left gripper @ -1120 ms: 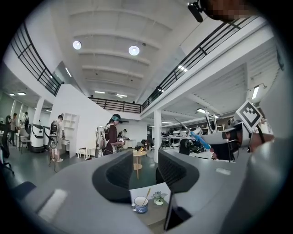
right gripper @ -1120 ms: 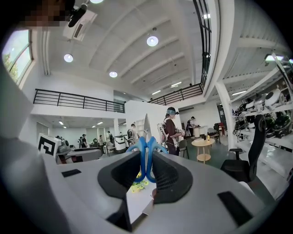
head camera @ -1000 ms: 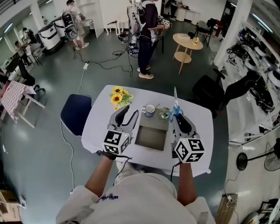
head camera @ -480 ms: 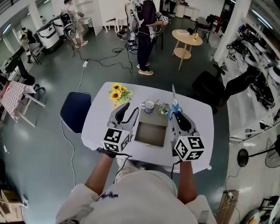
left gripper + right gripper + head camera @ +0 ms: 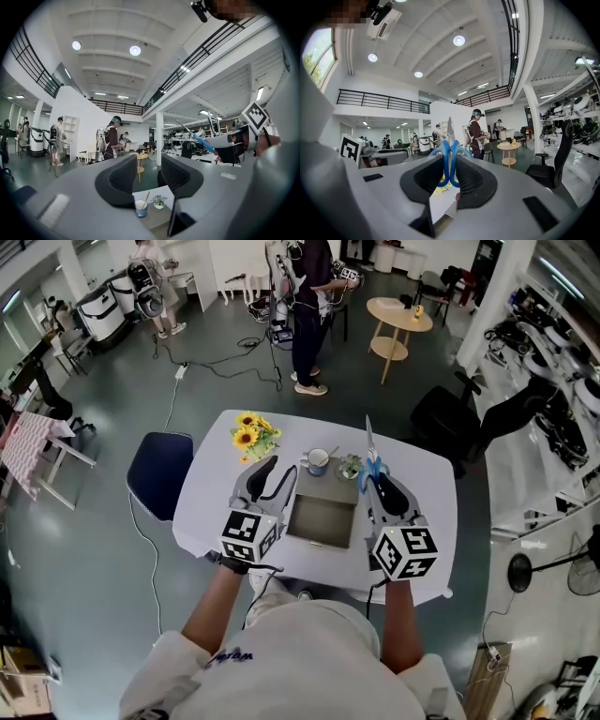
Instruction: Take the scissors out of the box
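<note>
White table (image 5: 211, 493) mid-frame: our right gripper (image 5: 380, 486) is clamped on the scissors (image 5: 372, 468) by the handles, blades pointing up-frame, just right of the box (image 5: 323, 521) and clear of it, while our left gripper (image 5: 279, 474) hangs open and empty at the box's left edge.

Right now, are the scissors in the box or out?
Out. The right gripper is shut on the scissors by their blue handles, holding them up in the air, clear of the box.
</note>
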The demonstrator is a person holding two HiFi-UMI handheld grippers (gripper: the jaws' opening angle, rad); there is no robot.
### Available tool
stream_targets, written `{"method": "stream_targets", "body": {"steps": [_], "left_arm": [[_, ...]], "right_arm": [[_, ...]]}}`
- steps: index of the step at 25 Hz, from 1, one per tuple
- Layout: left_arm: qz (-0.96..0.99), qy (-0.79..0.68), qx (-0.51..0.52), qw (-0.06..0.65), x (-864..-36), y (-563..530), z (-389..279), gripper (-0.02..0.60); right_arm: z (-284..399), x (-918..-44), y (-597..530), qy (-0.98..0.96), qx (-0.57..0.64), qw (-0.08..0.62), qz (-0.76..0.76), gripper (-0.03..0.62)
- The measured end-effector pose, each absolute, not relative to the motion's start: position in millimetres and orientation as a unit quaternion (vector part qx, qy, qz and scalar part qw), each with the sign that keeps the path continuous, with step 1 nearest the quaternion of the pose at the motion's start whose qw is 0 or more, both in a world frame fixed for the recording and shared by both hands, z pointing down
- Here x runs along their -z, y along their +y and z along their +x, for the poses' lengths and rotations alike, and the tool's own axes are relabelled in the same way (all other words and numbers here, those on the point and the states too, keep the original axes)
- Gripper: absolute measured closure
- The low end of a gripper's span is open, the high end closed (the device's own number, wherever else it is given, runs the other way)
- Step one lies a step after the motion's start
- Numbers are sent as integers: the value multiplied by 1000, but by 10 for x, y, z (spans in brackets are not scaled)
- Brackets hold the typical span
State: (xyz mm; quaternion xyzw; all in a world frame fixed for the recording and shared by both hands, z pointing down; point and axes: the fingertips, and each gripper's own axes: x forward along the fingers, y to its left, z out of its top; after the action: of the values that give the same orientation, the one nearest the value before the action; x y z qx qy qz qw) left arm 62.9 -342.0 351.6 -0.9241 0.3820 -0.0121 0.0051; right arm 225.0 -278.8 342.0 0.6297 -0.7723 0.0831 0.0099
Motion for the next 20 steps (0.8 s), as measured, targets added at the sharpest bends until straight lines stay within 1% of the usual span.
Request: {"method": "stream_targets", "body": {"steps": [20], "left_arm": [[-927, 375, 16, 10, -3525, -3359, 756, 423]], "right_arm": [[2307, -3425, -2735, -777, -72, 22, 625, 507]]}}
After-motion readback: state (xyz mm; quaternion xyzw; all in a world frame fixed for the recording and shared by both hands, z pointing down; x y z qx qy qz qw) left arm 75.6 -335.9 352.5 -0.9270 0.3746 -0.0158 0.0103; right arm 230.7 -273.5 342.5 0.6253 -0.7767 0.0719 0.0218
